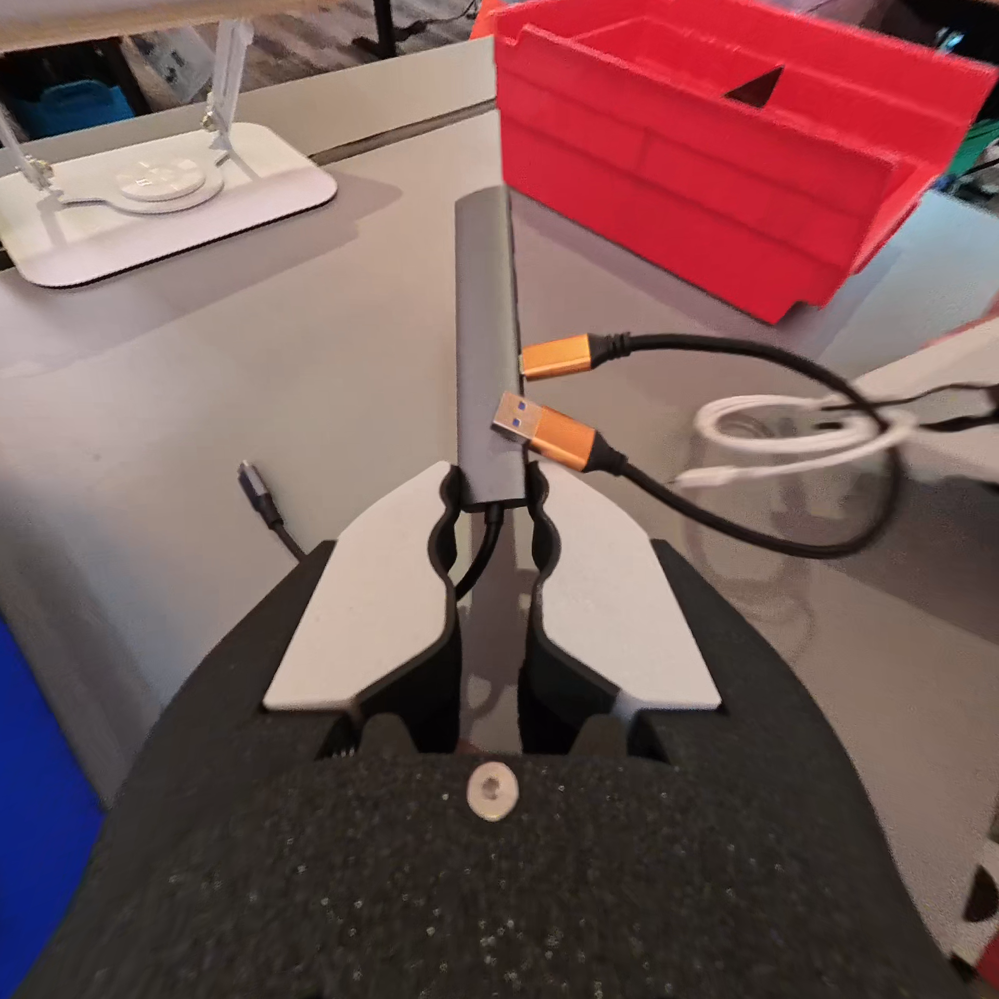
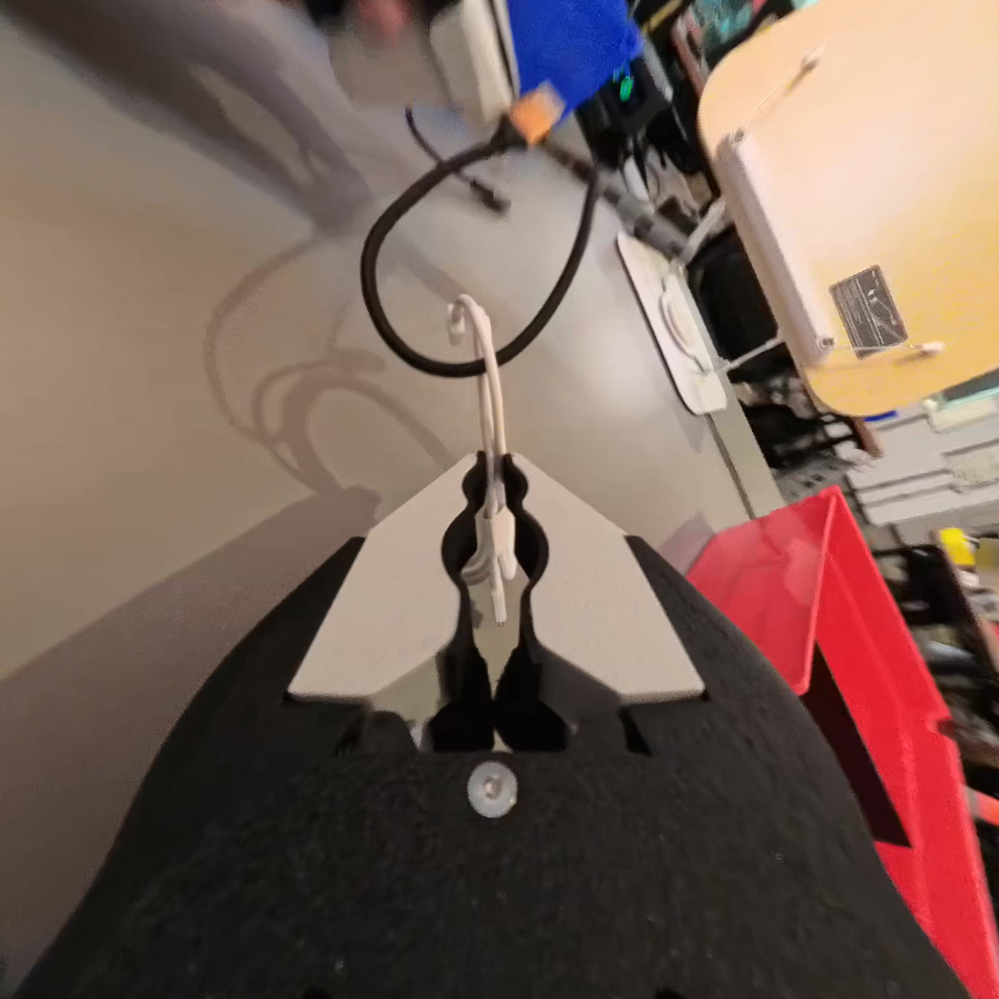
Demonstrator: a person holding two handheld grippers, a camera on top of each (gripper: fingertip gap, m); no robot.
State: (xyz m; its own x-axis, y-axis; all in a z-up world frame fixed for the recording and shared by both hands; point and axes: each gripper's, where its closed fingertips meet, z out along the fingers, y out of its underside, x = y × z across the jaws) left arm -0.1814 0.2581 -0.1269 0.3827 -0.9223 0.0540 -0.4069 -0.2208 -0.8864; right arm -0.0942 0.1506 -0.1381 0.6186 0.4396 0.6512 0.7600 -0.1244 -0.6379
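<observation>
Pinching grey hub [image 1: 489, 346] in left gripper [image 1: 492, 486], long axis running straight ahead of fingertips; right gripper [image 2: 493, 465] clamping coiled white cable [image 2: 489, 389], black cable [image 2: 459, 281] looped through ahead.

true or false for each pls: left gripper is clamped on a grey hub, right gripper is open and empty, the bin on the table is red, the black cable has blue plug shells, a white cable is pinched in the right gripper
1. The left gripper is clamped on a grey hub. True.
2. The right gripper is open and empty. False: it is shut on a white cable.
3. The bin on the table is red. True.
4. The black cable has blue plug shells. False: its plug shells are orange.
5. The white cable is pinched in the right gripper. True.
</observation>
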